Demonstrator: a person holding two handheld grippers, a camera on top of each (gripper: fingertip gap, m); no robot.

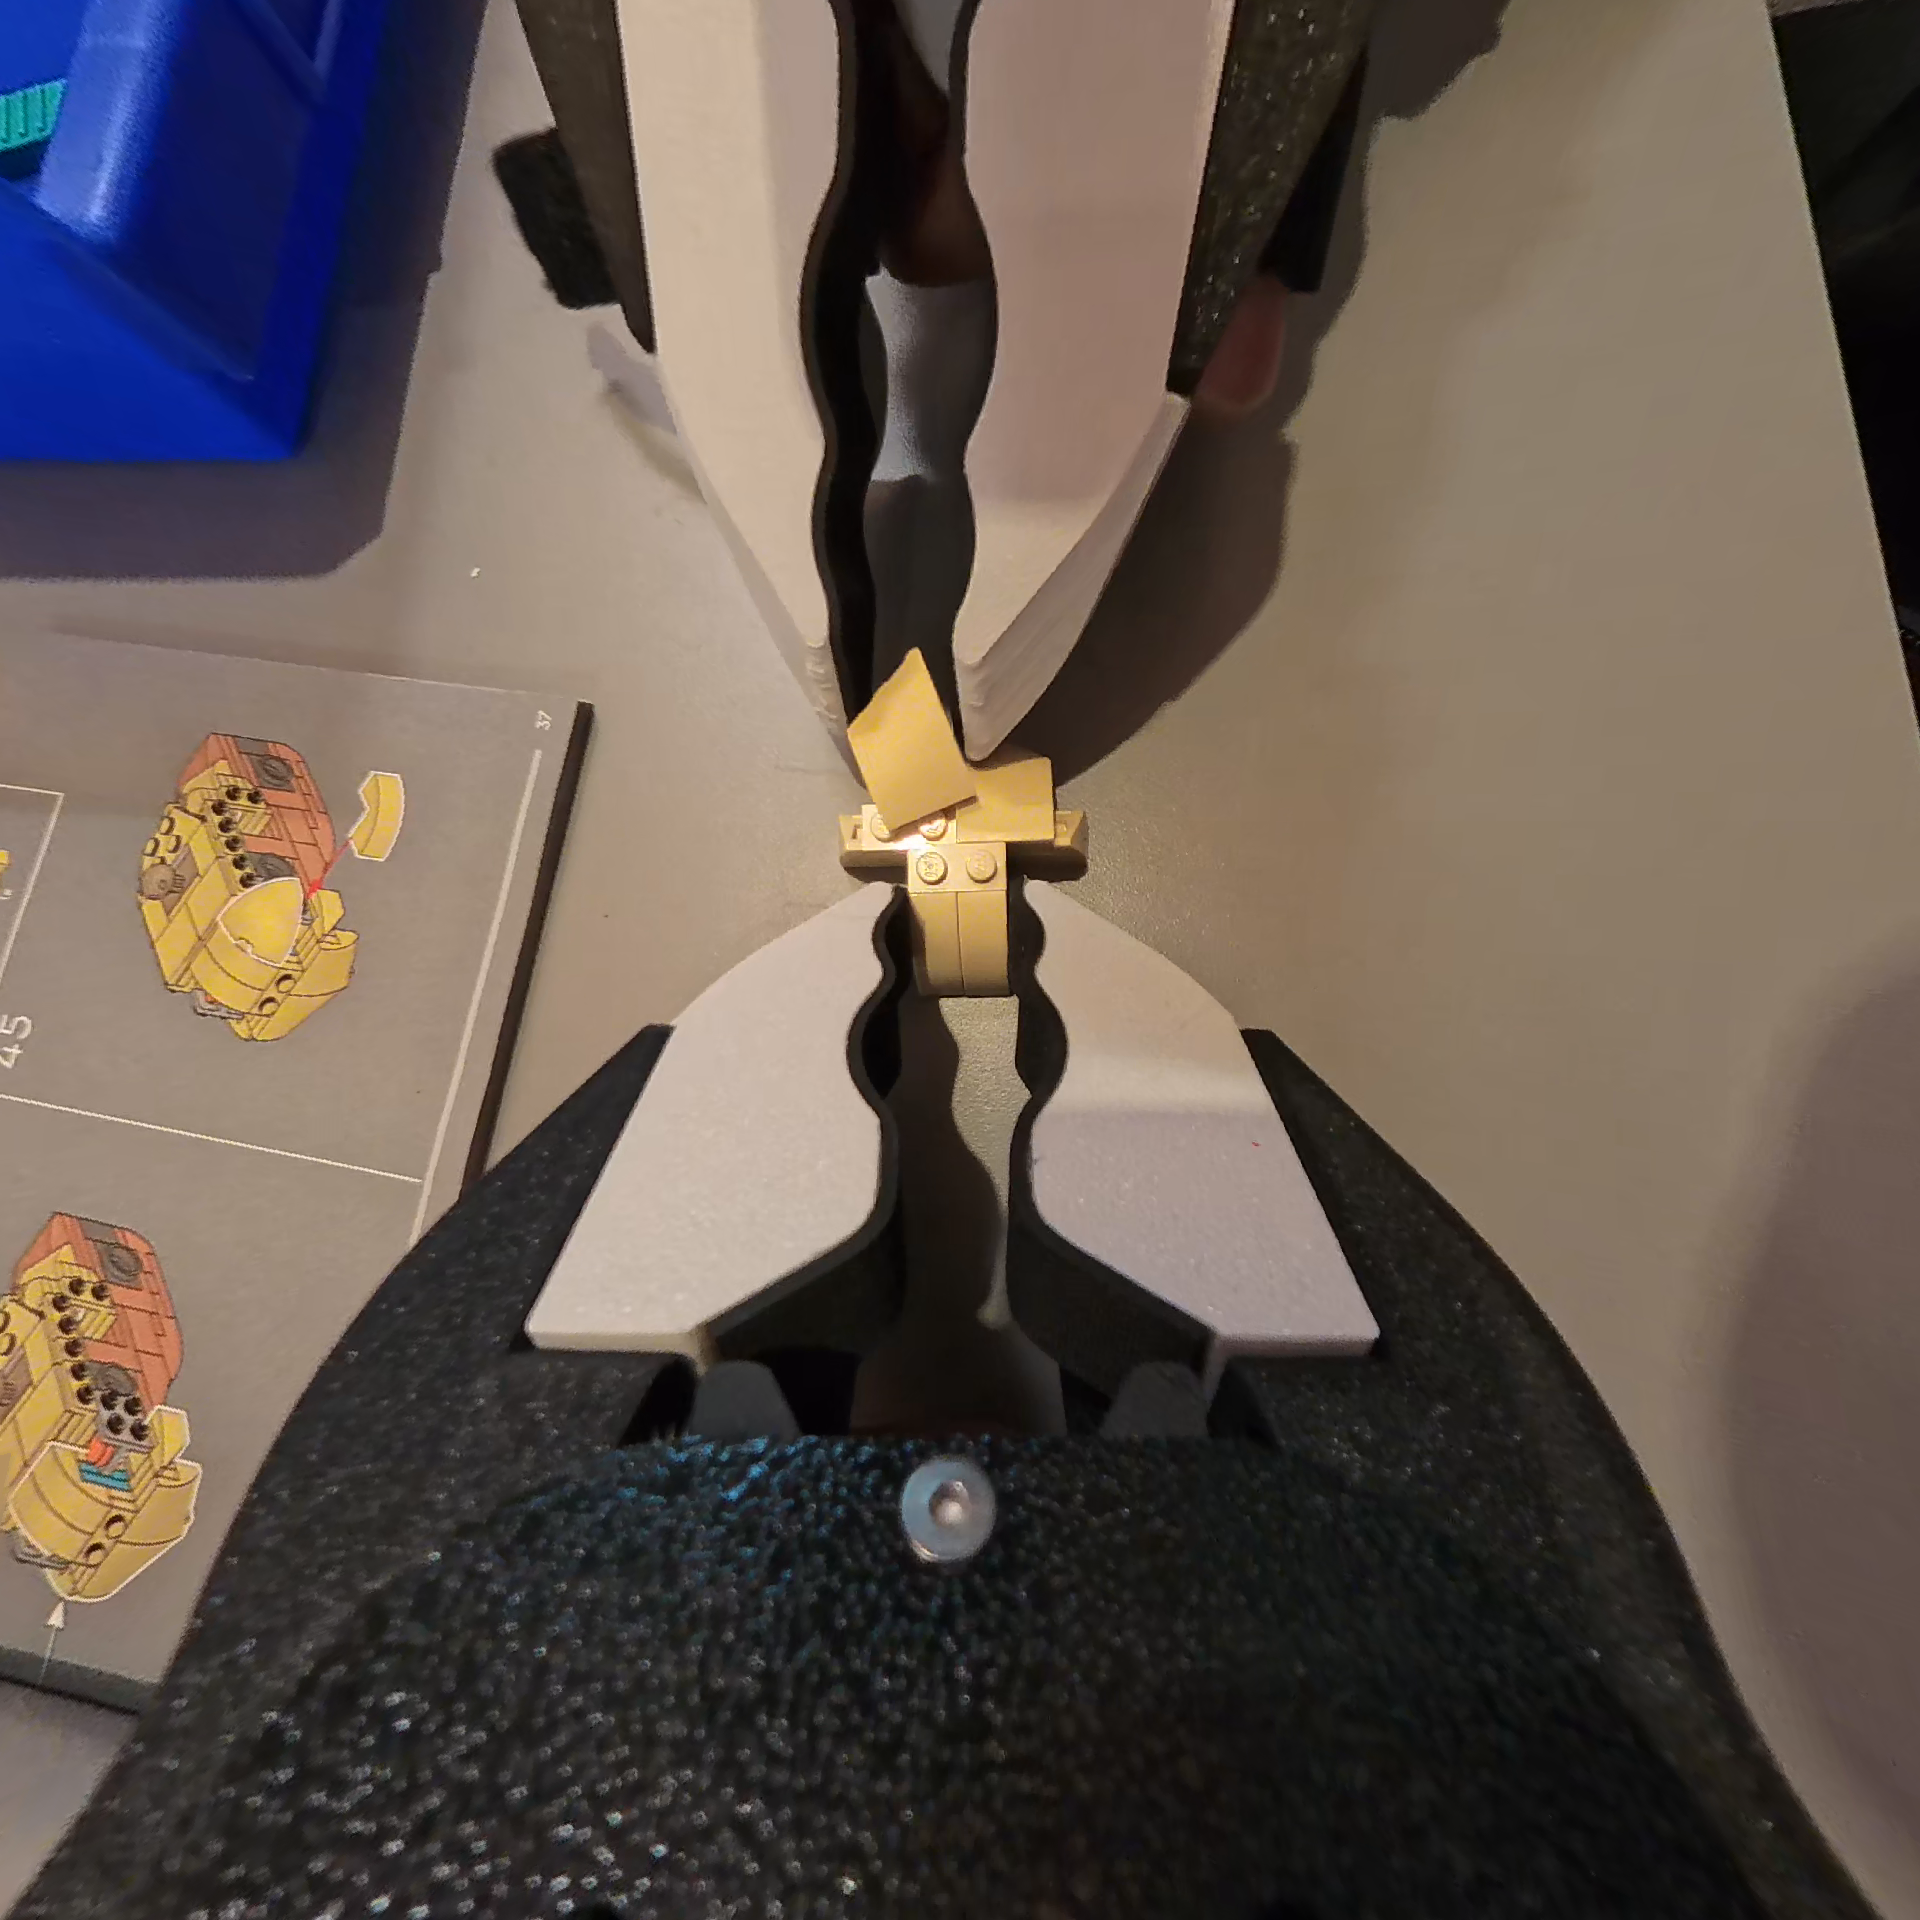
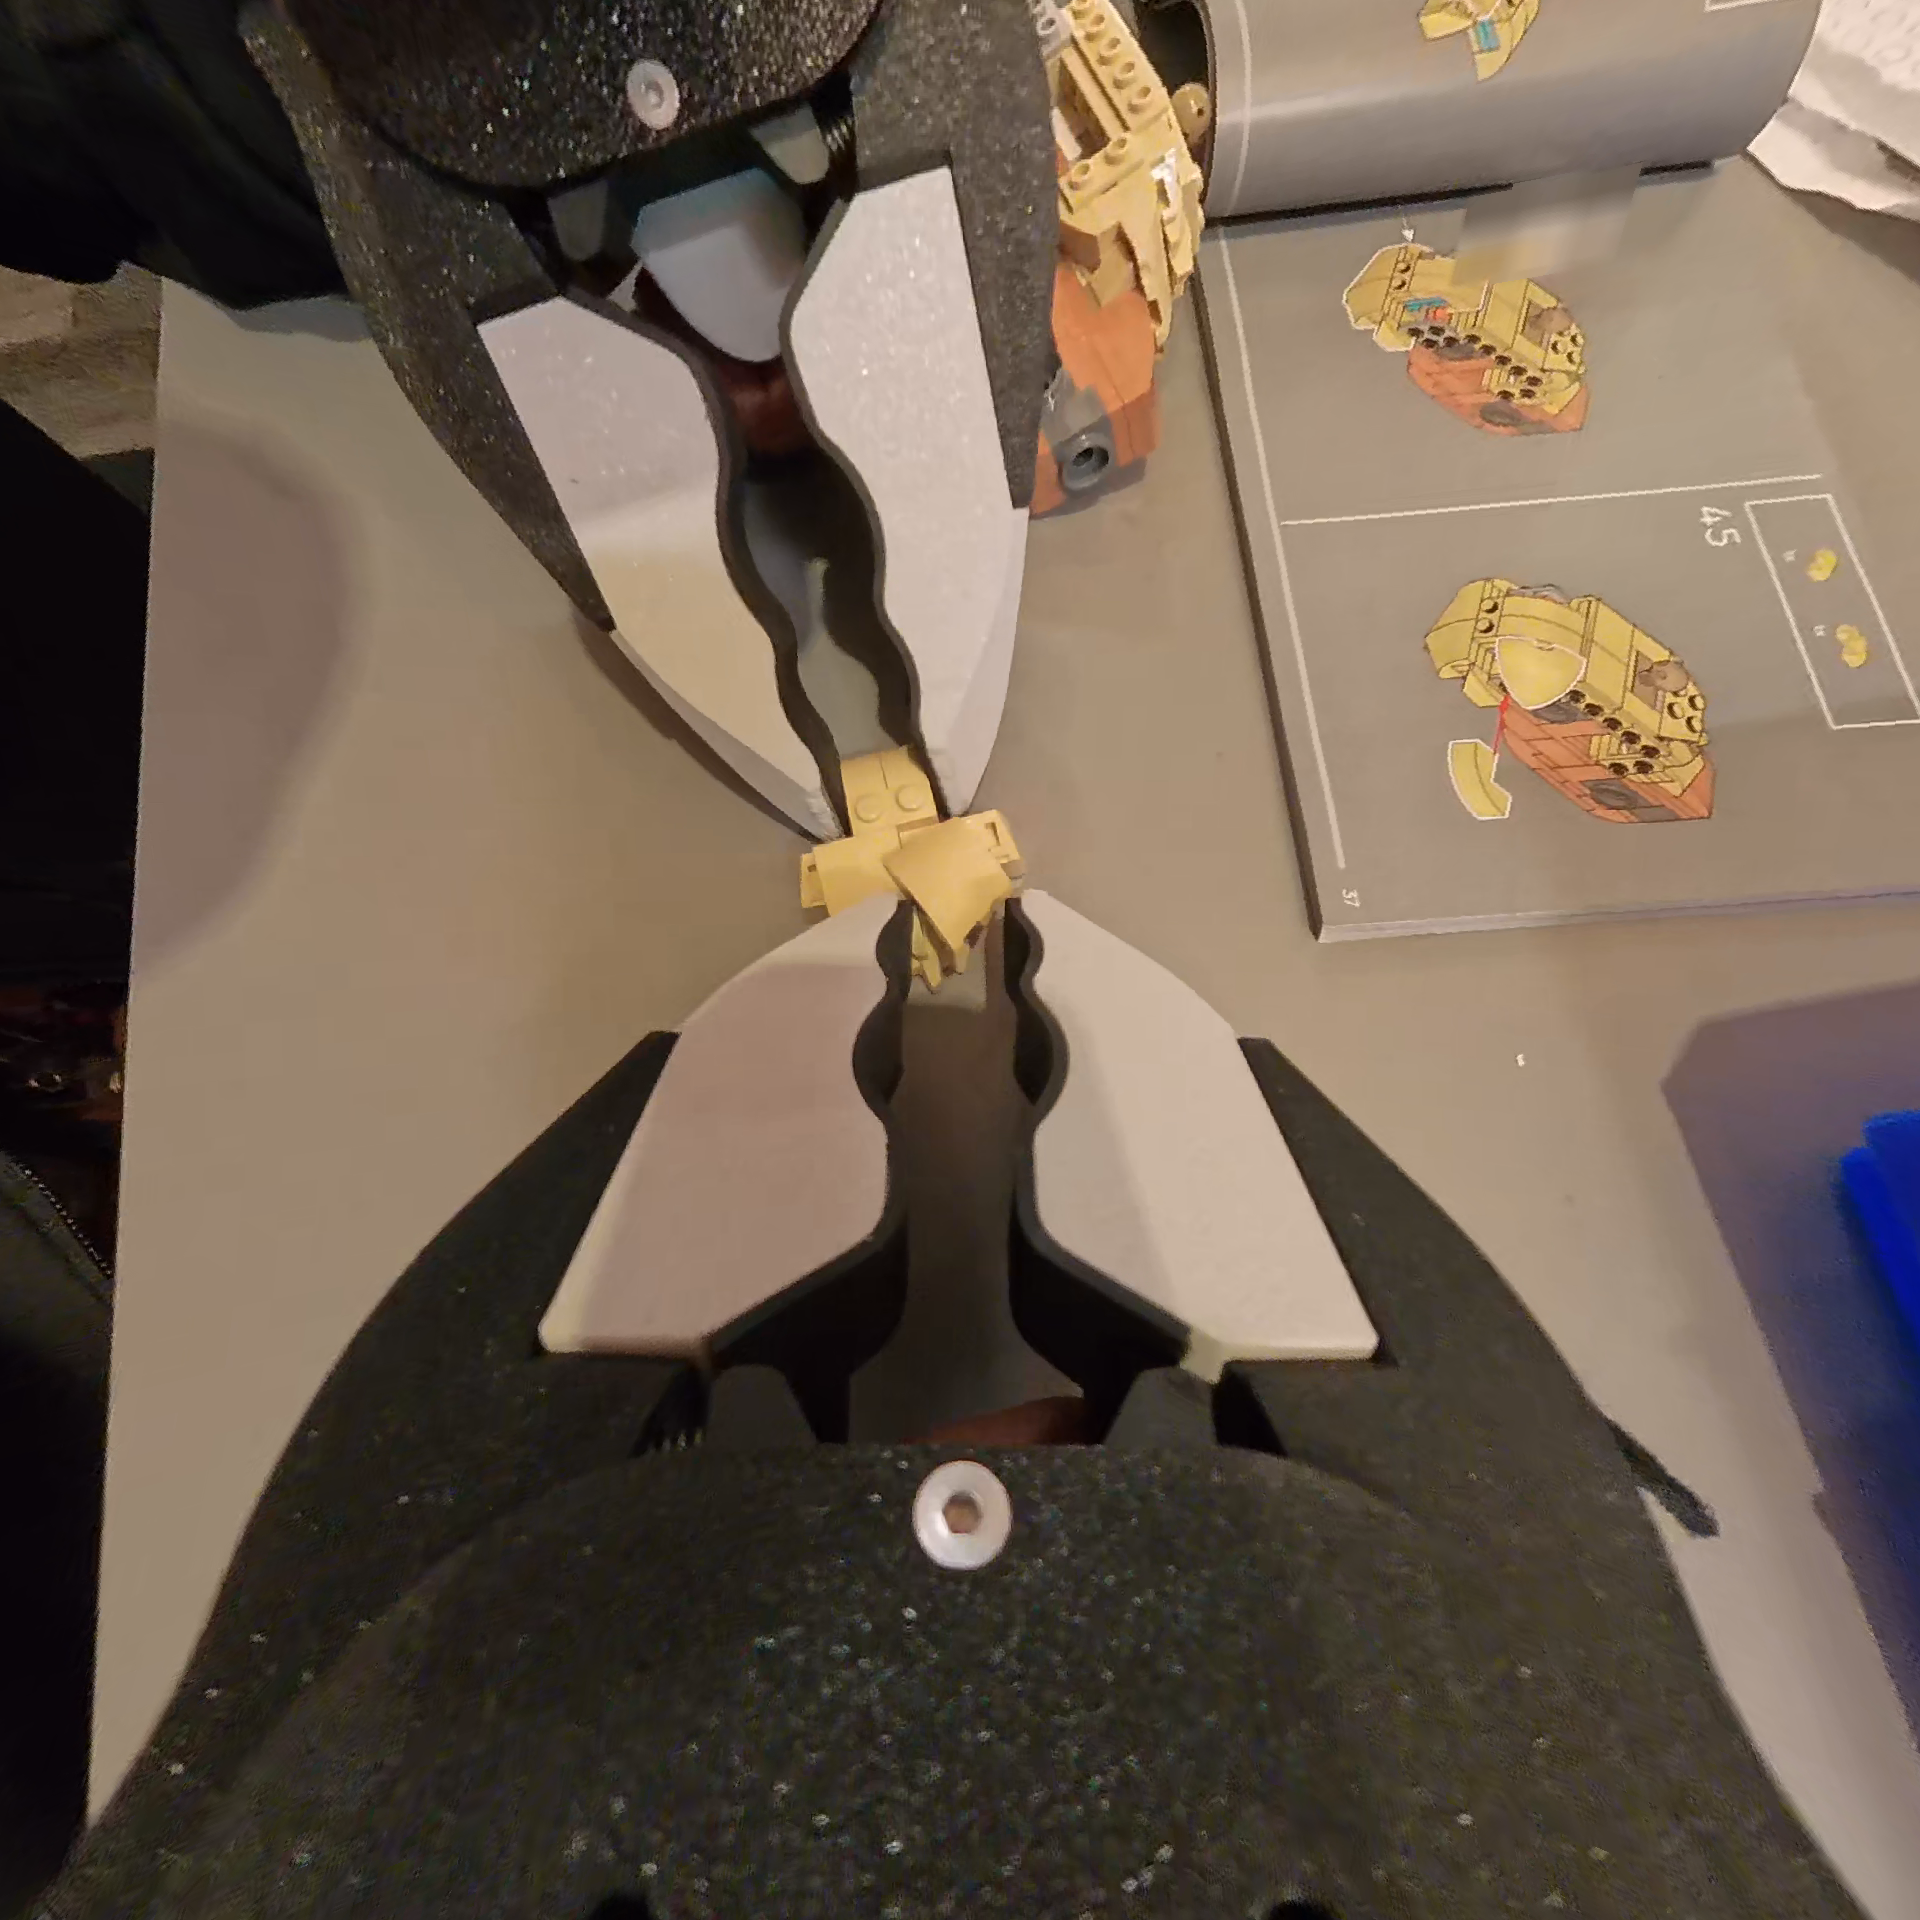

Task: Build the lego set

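While both tongs (image 1: 961, 935) (image 2: 951, 940) clamp tan brick assembly (image 1: 961, 842), crossbar lies sideways.

Printed writing shows only on the grey instruction booklet (image 1: 343, 1039), which lies open on the desk (image 1: 1455, 727) at the left of the left wrist view and at the upper right of the right wrist view (image 2: 1558, 499). It bears a small page number (image 1: 542, 719) in the page's outer corner and a larger step number (image 2: 1714, 540) beside a boxed parts list. The studs (image 1: 961, 862) of the tan brick assembly (image 1: 961, 935) at the frame's centre carry embossed marks, too small to read.
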